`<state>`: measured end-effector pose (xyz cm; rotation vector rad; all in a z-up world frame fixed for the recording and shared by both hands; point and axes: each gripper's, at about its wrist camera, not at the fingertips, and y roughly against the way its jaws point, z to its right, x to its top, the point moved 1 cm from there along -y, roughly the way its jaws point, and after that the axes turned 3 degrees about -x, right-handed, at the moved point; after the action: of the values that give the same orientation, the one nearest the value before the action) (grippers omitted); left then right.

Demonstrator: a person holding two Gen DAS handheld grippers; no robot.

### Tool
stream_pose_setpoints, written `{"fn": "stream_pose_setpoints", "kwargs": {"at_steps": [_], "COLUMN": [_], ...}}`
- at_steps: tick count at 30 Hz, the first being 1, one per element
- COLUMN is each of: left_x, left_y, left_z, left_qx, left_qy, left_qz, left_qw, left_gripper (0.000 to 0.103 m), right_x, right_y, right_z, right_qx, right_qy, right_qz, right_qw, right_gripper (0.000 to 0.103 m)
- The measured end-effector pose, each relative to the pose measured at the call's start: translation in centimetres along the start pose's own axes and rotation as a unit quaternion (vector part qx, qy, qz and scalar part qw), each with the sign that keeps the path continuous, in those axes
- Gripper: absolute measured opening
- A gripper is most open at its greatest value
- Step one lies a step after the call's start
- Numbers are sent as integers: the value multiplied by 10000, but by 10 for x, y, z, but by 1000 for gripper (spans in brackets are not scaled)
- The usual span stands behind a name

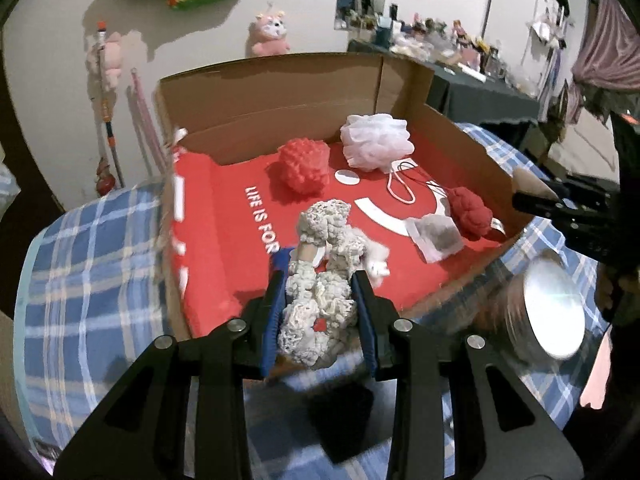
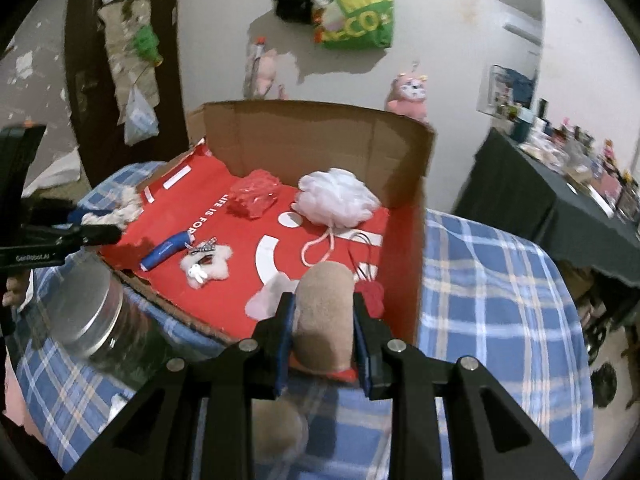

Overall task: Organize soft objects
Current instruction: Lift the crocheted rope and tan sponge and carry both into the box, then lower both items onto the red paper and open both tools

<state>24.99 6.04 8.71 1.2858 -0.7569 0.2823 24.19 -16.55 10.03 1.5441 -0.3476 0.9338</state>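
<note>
My left gripper [image 1: 320, 280] is shut on a cream crocheted toy [image 1: 324, 276] held over the near edge of the open cardboard box [image 1: 280, 92], which has a red lining. My right gripper [image 2: 322, 312] is shut on a tan plush toy [image 2: 324, 312] at the box's near right edge. Inside the box lie a white mesh pouf [image 1: 376, 140], a red knitted ball [image 1: 304, 164], a smaller red knitted piece [image 1: 470, 210] and a small sachet [image 1: 436, 236]. The right wrist view also shows a white star plush [image 2: 206, 266] and a blue tube [image 2: 166, 250].
The box sits on a blue plaid cloth [image 2: 492, 280]. A clear jar with a metal lid [image 1: 554, 308] lies in front of the box between the grippers. A dark table with clutter [image 2: 560, 184] stands to the right. Plush toys and a green bag [image 2: 356, 12] hang on the wall.
</note>
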Motion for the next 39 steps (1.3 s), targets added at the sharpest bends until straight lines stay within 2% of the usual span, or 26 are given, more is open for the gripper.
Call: {"fn": "stream_pose_setpoints", "kwargs": {"at_steps": [7,10,16,19,25,30,31,35,39], "left_x": [41,53,59,59,59,56,57,61,63], "left_y": [-51,-75,-108,-116,-130,-133,-133,-132,-124], "left_z": [-16,-27,-36,-39,-47,-46,-45,-38,-31], "left_qx": [127,268,505,567,657,691,690,694,711], "left_qy": [63,149,135,156,318,248,249,138,33], "left_qz": [-566,-829,-1194,-1271,-1388,-1411,-1413,-1320,-1222], "left_qw": [9983,9961,9915,9902,9876,9873,9872,9887,9899], "left_gripper": [31,31,31,31,32,32,34,56,59], "right_x": [39,49,58,56,52,50,50,49,48], "right_y": [-55,-86,-125,-139,-150,-148,-149,-148,-147], "right_z": [-5,-3,3,5,7,9,10,6,1], "right_qx": [177,39,-308,-315,-349,-357,-367,-357,-358], "right_qy": [413,530,626,619,640,674,676,771,801], "right_qz": [-686,-1106,-1597,-1839,-1988,-2007,-2015,-2010,-2002], "right_qw": [9966,9924,9847,9805,9773,9767,9765,9759,9758], "right_gripper": [29,29,29,29,34,42,42,50,55]}}
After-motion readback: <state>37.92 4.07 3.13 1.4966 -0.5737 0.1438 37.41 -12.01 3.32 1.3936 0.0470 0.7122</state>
